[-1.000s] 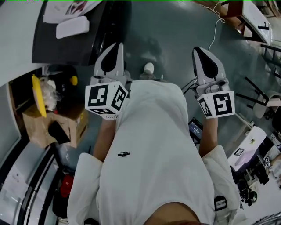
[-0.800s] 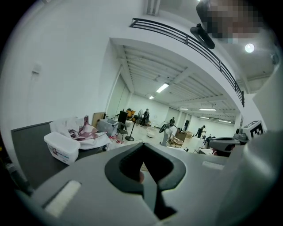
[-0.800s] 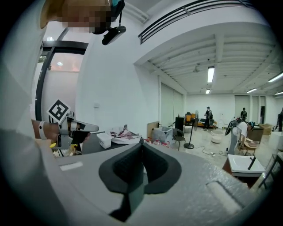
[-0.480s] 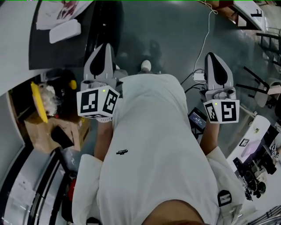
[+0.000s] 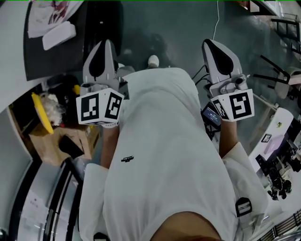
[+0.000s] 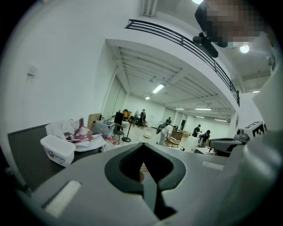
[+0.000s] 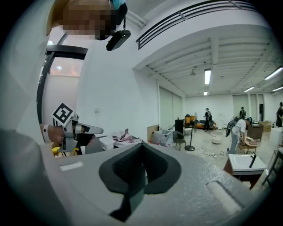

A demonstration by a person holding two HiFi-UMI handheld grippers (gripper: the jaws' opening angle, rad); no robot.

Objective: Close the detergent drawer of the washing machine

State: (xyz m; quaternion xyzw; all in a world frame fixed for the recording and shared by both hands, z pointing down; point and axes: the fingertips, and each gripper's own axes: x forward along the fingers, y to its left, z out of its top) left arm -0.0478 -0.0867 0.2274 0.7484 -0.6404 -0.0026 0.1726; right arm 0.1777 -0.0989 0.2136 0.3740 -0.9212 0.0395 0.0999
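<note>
No washing machine or detergent drawer can be made out in any view. In the head view my left gripper (image 5: 107,46) is held out in front of the person's white shirt (image 5: 160,155), pointing away over the grey floor, jaws shut on nothing. My right gripper (image 5: 212,46) is held level with it on the other side, also shut and empty. The left gripper view shows its closed jaws (image 6: 146,170) aimed across a large hall. In the right gripper view the shut jaws (image 7: 140,170) point the same way, with the left gripper (image 7: 84,130) off to the side.
A black table (image 5: 56,56) at the left carries a white wipes box (image 5: 59,35) and a crumpled cloth (image 5: 51,12). Below it stand a cardboard box (image 5: 61,136) and a yellow item (image 5: 41,113). A white cable (image 5: 215,19) crosses the floor; benches with equipment (image 5: 282,141) stand at the right.
The left gripper has drifted a little to the left and the right gripper has come up slightly. Both stay shut and empty.
</note>
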